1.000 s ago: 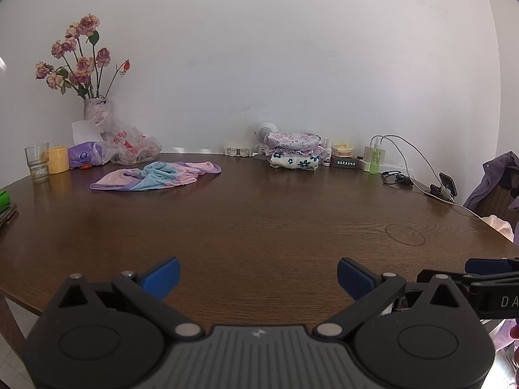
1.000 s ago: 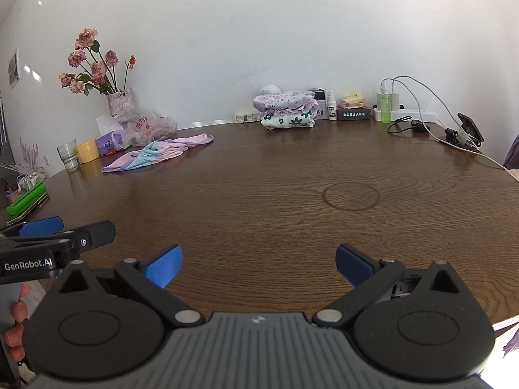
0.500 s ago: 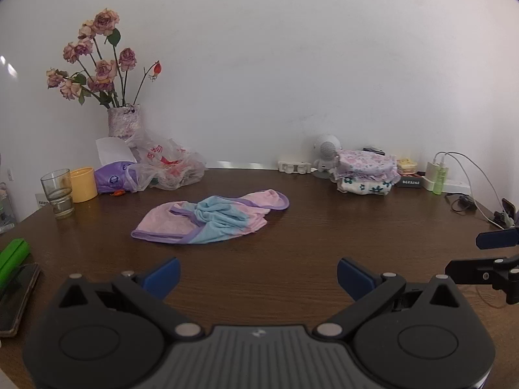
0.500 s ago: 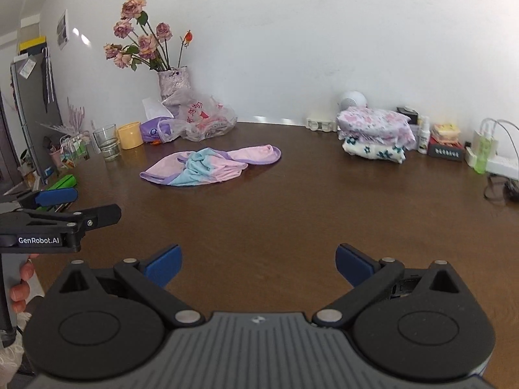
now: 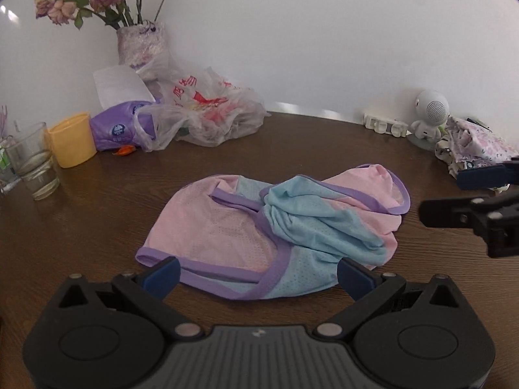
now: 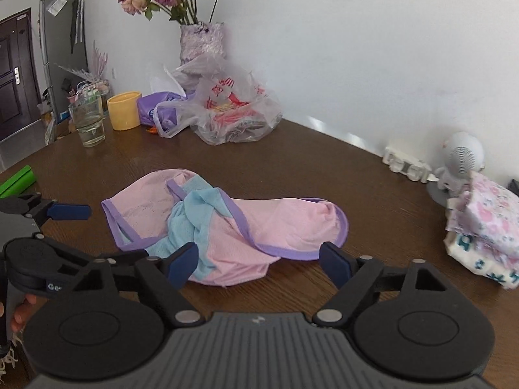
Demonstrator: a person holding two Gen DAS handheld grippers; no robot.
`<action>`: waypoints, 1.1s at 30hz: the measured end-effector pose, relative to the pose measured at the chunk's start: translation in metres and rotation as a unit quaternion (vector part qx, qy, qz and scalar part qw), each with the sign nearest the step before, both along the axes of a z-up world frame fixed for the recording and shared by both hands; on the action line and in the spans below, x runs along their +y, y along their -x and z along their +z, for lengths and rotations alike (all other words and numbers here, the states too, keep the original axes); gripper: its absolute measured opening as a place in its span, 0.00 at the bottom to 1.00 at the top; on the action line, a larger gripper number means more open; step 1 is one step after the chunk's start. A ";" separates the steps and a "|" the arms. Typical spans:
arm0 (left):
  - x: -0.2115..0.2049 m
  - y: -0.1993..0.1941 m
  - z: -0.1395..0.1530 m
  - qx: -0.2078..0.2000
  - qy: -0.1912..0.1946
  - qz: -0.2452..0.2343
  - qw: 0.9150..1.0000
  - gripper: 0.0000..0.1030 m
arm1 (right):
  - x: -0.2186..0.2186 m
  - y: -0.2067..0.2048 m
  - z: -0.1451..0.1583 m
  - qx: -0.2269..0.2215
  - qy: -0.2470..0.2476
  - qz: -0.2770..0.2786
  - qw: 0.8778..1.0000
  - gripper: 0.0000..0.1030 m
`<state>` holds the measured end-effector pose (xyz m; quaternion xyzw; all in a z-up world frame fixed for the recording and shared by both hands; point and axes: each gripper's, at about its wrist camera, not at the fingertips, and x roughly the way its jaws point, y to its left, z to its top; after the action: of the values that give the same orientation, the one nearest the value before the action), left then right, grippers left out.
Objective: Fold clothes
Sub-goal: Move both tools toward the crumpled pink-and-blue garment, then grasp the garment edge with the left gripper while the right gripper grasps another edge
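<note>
A crumpled pink and light-blue garment with purple trim lies on the brown wooden table. My left gripper hangs open just before its near hem, its blue pads to either side of the hem. My right gripper is over the garment's near edge; its jaws are closing, the pads not pressing the cloth. In the left wrist view the right gripper's fingers show at the right edge. In the right wrist view the left gripper shows at the left.
A stack of folded floral clothes sits at the right. Behind the garment stand a vase of roses, plastic bags, a yellow cup, a glass of water and a small white speaker. A green object lies at the left.
Both grippers swept leftward across the table and closed in on the pink and blue garment, which now fills the near view. The right gripper's jaws have narrowed.
</note>
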<state>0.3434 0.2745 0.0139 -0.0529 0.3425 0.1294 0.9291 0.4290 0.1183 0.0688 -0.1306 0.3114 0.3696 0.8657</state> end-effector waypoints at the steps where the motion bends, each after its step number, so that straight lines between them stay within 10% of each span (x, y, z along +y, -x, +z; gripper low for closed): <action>1: 0.003 -0.005 -0.003 0.003 0.003 -0.005 1.000 1.00 | 0.010 -0.013 -0.005 0.012 0.001 0.012 1.000 0.75; 6: 0.005 -0.023 -0.019 0.021 0.004 -0.025 0.999 0.98 | 0.049 -0.054 -0.026 0.071 0.008 0.028 0.997 0.68; 9: 0.007 -0.026 -0.023 0.024 0.016 -0.030 0.999 0.86 | 0.060 -0.069 -0.039 0.101 0.006 0.015 0.995 0.41; 12: 0.002 -0.023 -0.020 0.016 0.017 -0.045 0.999 0.53 | 0.059 -0.072 -0.043 0.117 -0.009 0.010 0.993 0.10; 15: -0.004 -0.016 -0.012 0.007 0.032 -0.067 0.997 0.07 | 0.041 -0.062 -0.029 0.110 -0.024 0.015 0.994 0.03; 26: -0.105 0.101 0.033 -0.058 -0.014 -0.212 0.976 0.04 | -0.155 0.031 0.055 -0.005 -0.058 -0.054 0.997 0.02; 33: -0.227 0.185 0.007 -0.037 0.015 -0.332 0.942 0.04 | -0.319 0.093 0.014 -0.013 0.033 -0.209 0.977 0.02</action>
<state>0.1583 0.0480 0.0210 0.0451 0.3077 -0.1934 0.9305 0.3359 -0.2012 0.0824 -0.0961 0.3332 0.1679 0.9228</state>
